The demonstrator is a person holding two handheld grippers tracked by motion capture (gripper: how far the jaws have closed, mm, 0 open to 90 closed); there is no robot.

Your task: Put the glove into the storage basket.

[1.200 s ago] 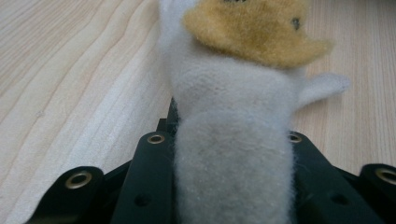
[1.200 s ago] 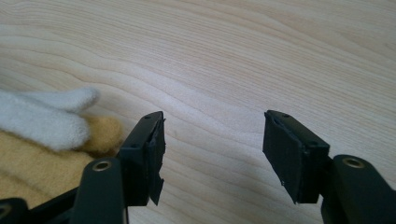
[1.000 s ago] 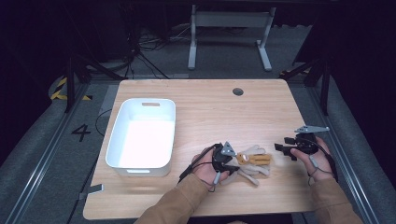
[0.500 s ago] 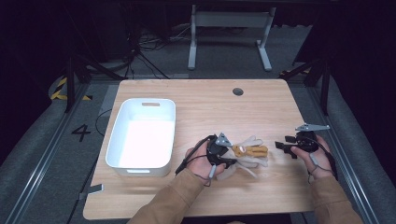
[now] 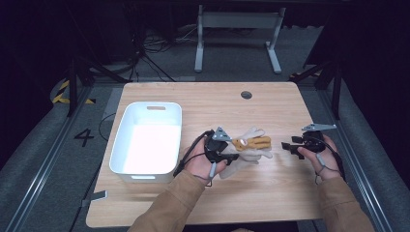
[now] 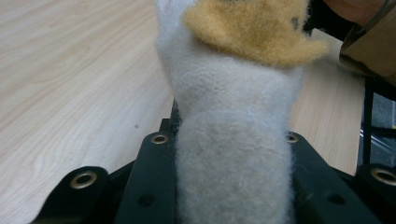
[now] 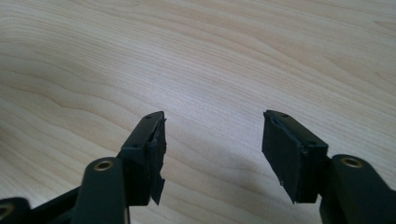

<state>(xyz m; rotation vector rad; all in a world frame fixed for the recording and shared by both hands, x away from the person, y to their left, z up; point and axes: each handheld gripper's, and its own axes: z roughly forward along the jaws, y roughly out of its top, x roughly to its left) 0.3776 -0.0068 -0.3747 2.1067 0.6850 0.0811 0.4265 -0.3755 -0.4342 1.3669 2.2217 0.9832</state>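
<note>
Left gripper view: a fleecy white toy (image 6: pixel 233 140) is seen close up, clamped between the two black jaws, which press on it from either side. A patch of tan fur tops the toy's far end. Beyond it, bare wood of the table (image 6: pixel 70 70) is seen at left, and a tan sleeve (image 6: pixel 369 51) at upper right.

Right gripper view: the jaws are seen spread wide apart, nothing between them, grey pads facing each other over plain wood grain. The left pad looks frayed at its lower edge.

High view, near edge: two forearms in tan sleeves are seen entering from the bottom. The left gripper (image 5: pixel 227 152) is held near the table's middle, with the toy (image 5: pixel 249 147) gripped at its tip; the toy's pale limbs and tan part stick out to the right of the jaws. Whether the toy is lifted clear of the wood or brushing it cannot be told from this view. The right gripper (image 5: pixel 290 146) is held well apart at the right side of the table, jaws pointing left toward the toy, a grey plate on top.

Left of the left hand, a white bin (image 5: pixel 121 145) stands on the table; its interior is washed out by glare, and no contents can be made out.

Farther off, a dark round grommet (image 5: pixel 246 94) is set near the table's far edge.
</note>
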